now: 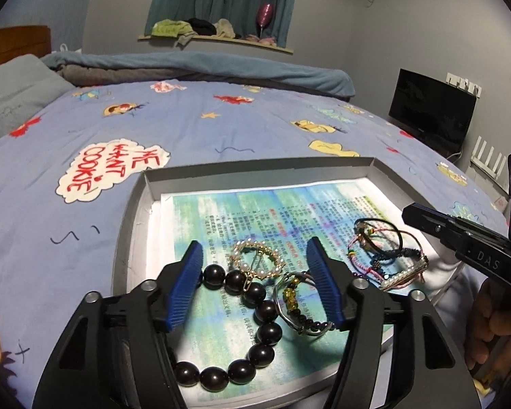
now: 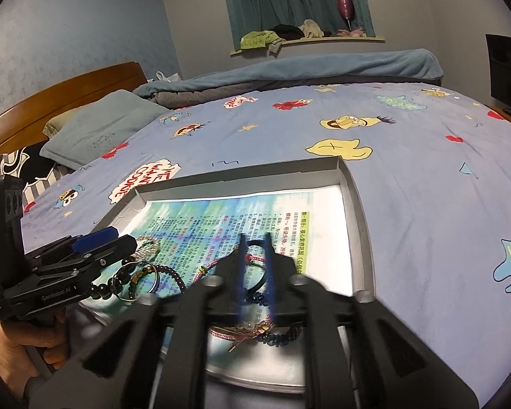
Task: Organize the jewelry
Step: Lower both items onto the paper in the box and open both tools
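The tray (image 1: 138, 211) sits on the bedspread (image 1: 85, 119), its low walls bounding a printed sheet (image 1: 221, 211); the far half of the sheet is bare. The left gripper (image 1: 255, 259) stands open over the bead bracelet (image 1: 262, 313), pearl ring (image 1: 257, 260) and wire bangle (image 1: 294, 301), pads clear of all three. The right gripper (image 2: 255, 266) is blurred in its own view; its jaws stand slightly apart around the cord bracelets (image 1: 385, 255), contact not discernible. The tray's near edge is hidden behind both grippers. A monitor (image 1: 429, 112) stands beyond the bed, a pillow (image 2: 102, 126) at its head.
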`<state>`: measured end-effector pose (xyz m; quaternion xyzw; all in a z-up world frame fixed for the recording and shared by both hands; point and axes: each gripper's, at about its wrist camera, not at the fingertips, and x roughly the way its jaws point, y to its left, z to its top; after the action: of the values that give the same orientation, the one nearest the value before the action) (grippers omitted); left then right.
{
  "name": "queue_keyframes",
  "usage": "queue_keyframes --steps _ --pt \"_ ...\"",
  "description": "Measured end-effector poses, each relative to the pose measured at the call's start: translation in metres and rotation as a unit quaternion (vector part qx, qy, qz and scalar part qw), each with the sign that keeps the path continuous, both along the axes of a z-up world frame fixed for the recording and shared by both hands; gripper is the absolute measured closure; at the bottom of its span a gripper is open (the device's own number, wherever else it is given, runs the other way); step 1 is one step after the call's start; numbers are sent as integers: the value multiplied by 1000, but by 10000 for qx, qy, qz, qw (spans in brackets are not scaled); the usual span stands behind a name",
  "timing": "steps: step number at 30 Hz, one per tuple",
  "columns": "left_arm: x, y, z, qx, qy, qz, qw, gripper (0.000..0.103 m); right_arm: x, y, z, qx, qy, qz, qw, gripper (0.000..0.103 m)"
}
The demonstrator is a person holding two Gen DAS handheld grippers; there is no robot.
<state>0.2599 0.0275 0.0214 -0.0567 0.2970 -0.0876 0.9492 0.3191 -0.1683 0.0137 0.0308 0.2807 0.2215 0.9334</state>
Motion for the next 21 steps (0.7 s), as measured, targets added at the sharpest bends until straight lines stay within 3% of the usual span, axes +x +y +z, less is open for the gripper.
queue_keyframes --steps 3,9,21 --pt "-7 0 5 7 -174 -8 9998 29 -10 -3 5 92 -197 35 9998 58" --pt "-26 3 17 -31 -608 106 9981 29 -26 -11 11 248 -573 56 9980 52" --pt "-55 12 15 -62 -597 -9 9982 29 -50 -20 12 211 -769 -5 9968 47"
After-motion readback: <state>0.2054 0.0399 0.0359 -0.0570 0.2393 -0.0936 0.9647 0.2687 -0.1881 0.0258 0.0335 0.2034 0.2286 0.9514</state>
